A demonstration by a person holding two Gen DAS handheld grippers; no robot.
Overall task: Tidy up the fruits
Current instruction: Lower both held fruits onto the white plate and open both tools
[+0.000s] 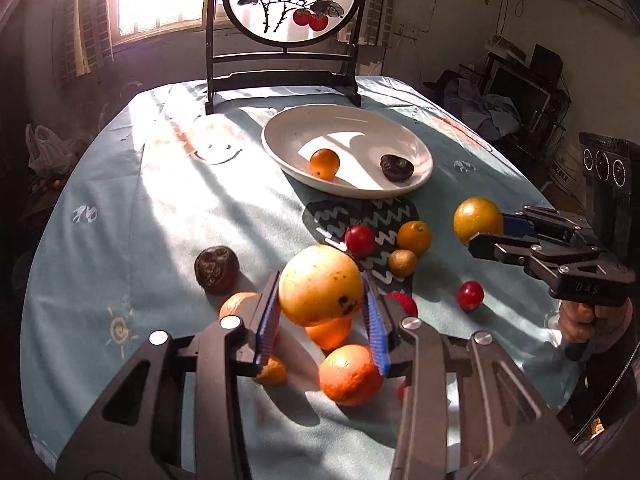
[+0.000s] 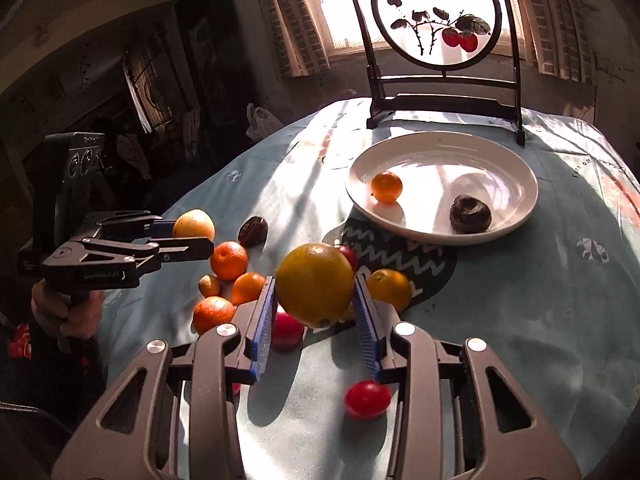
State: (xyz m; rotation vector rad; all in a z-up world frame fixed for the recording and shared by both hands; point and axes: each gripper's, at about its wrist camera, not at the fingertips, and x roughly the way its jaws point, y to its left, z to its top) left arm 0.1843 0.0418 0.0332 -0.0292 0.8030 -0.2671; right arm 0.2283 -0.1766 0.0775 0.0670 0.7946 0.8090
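Note:
My left gripper (image 1: 320, 280) is shut on a pale yellow fruit with dark spots (image 1: 320, 290) and holds it above the table. My right gripper (image 2: 314, 282) is shut on a yellow-green orange (image 2: 315, 284), also lifted. Each gripper shows in the other view, the right one (image 1: 486, 230) and the left one (image 2: 192, 236). A white plate (image 1: 400, 128) (image 2: 504, 156) at the back holds a small orange (image 1: 325, 164) (image 2: 386, 187) and a dark wrinkled fruit (image 1: 396, 167) (image 2: 470, 214). Several oranges, red fruits and small yellow ones lie loose on the cloth.
A light blue tablecloth (image 1: 140, 200) covers the round table. A dark coaster with white zigzags (image 1: 380, 216) lies in front of the plate. A framed round painted screen (image 1: 288, 20) stands at the table's far edge. Another dark wrinkled fruit (image 1: 216, 269) lies at left.

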